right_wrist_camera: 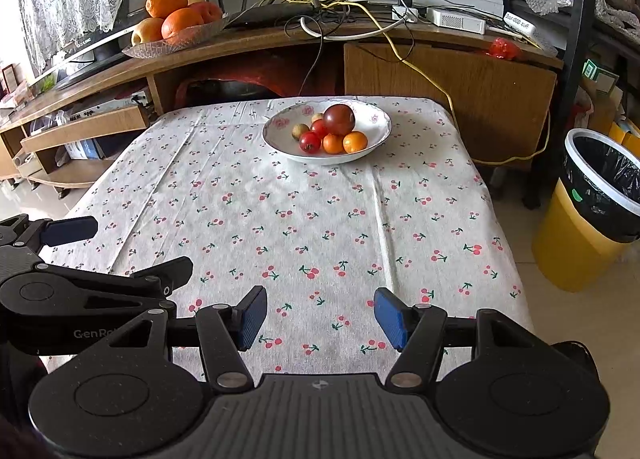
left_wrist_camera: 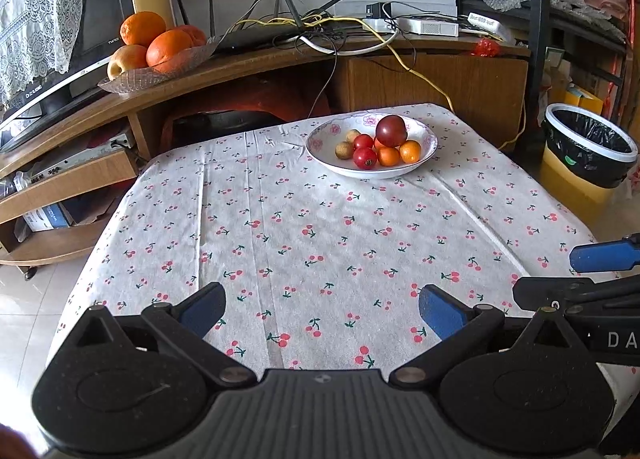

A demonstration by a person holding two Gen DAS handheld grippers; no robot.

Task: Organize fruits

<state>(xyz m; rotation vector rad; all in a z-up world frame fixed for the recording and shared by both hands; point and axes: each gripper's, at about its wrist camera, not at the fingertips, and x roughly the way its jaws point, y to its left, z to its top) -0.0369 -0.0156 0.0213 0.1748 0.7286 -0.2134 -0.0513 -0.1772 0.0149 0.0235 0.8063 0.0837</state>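
Note:
A white floral bowl sits at the far side of the cherry-print tablecloth. It holds a large dark red fruit, small red fruits, small orange fruits and small brown fruits. My left gripper hovers open over the near edge of the table, nothing between its fingers. My right gripper is open and empty beside it, far from the bowl.
A glass dish of oranges and an apple stands on the wooden TV stand behind the table, among routers and cables. A yellow bin with a black liner stands on the floor to the right.

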